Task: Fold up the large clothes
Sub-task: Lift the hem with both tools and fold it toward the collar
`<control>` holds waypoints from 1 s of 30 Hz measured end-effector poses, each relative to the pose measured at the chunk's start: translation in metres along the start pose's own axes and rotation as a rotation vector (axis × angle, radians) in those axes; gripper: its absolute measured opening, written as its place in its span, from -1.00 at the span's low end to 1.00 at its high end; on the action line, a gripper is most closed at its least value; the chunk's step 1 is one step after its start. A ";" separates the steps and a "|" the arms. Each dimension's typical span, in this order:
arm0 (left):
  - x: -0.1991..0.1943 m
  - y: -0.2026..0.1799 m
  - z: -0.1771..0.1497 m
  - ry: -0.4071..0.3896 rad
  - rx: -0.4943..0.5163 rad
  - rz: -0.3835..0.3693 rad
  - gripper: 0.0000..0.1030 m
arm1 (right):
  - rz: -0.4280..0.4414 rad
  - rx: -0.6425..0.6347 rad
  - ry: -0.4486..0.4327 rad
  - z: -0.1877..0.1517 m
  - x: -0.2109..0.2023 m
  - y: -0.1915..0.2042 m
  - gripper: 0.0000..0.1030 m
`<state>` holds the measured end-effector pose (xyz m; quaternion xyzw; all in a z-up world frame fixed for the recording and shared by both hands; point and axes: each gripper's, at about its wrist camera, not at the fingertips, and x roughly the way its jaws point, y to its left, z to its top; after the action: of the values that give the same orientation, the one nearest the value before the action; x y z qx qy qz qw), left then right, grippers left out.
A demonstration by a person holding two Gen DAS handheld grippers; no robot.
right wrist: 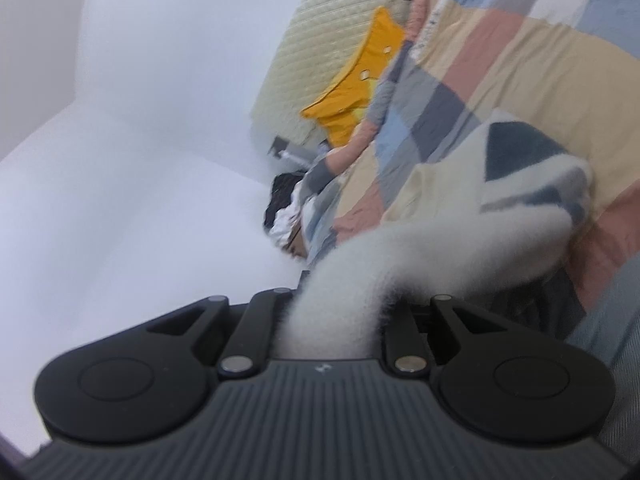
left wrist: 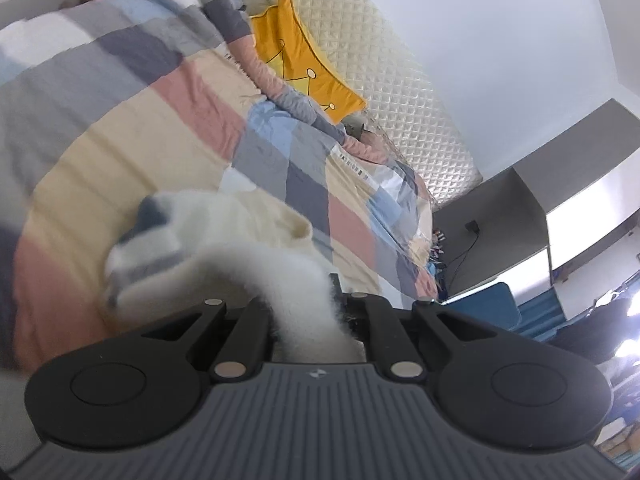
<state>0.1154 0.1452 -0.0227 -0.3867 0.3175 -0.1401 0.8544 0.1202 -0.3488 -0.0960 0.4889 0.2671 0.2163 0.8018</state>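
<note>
One view only: blue chair [left wrist: 490,306].

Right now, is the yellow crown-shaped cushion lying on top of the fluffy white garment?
No, the yellow crown-shaped cushion leans against the quilted cream headboard, far from the fluffy white garment.

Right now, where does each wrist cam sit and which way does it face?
Left wrist: on the left gripper, facing along its fingers over the checked patchwork quilt; shut on the fluffy white garment.
Right wrist: on the right gripper, same garment clamped.
Shared: quilt, garment, yellow crown-print cushion.
</note>
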 end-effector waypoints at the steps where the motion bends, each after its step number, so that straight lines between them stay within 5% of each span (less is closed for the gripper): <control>1: 0.013 -0.001 0.008 -0.004 0.004 -0.002 -0.84 | -0.002 0.015 -0.005 0.005 0.008 -0.004 -0.62; 7: 0.094 0.001 0.060 -0.074 0.046 0.035 -0.84 | -0.030 -0.024 -0.078 0.043 0.051 -0.009 -0.59; 12: 0.150 0.030 0.093 -0.110 -0.033 0.089 -0.84 | -0.060 -0.021 -0.061 0.081 0.107 -0.020 -0.59; 21: 0.231 0.078 0.096 -0.130 -0.001 0.199 -0.84 | -0.172 0.008 0.013 0.113 0.193 -0.074 -0.59; 30: 0.288 0.107 0.113 -0.171 0.027 0.193 -0.83 | -0.207 0.018 0.033 0.129 0.241 -0.113 -0.59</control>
<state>0.4066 0.1409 -0.1715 -0.3531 0.2773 -0.0279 0.8931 0.3969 -0.3367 -0.2008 0.4622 0.3313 0.1378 0.8110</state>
